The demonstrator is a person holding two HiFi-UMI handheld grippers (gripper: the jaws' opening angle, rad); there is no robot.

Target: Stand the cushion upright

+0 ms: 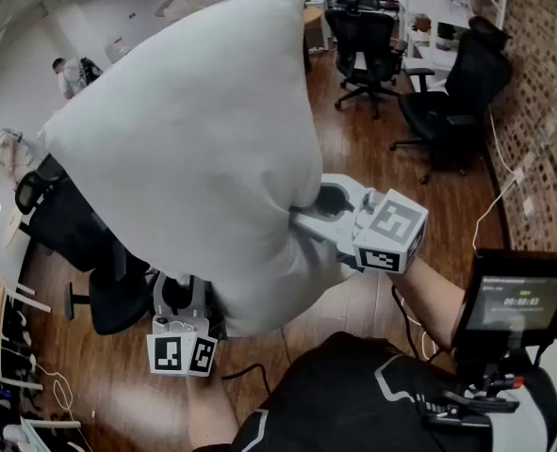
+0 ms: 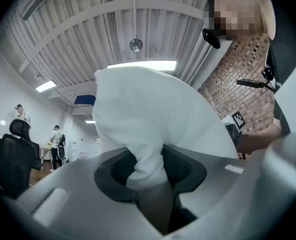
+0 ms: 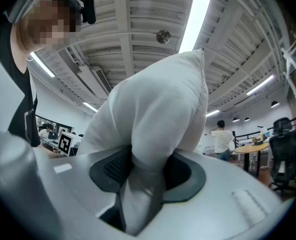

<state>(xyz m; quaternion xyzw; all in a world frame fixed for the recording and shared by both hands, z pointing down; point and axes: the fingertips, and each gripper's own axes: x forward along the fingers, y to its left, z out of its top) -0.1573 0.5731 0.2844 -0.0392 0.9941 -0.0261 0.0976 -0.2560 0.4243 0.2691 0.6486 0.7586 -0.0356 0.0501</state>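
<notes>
A big white cushion [image 1: 198, 139] hangs in the air in front of me, held up by both grippers. My left gripper [image 1: 186, 301] is under its lower edge and is shut on a pinched fold of the cushion [image 2: 148, 134]. On the cushion's right side, my right gripper [image 1: 314, 210] is shut on another bunched fold of the cushion [image 3: 160, 114]. In both gripper views the white fabric is squeezed between the dark pads and billows up toward the ceiling. The cushion hides most of the floor below it in the head view.
Black office chairs [image 1: 457, 92] stand at the right on the wooden floor [image 1: 353, 149], beside a brick wall [image 1: 542, 83]. Another black chair [image 1: 80, 243] sits at the left under the cushion. People [image 1: 71, 72] stand far back. A handheld screen [image 1: 521, 301] is at the lower right.
</notes>
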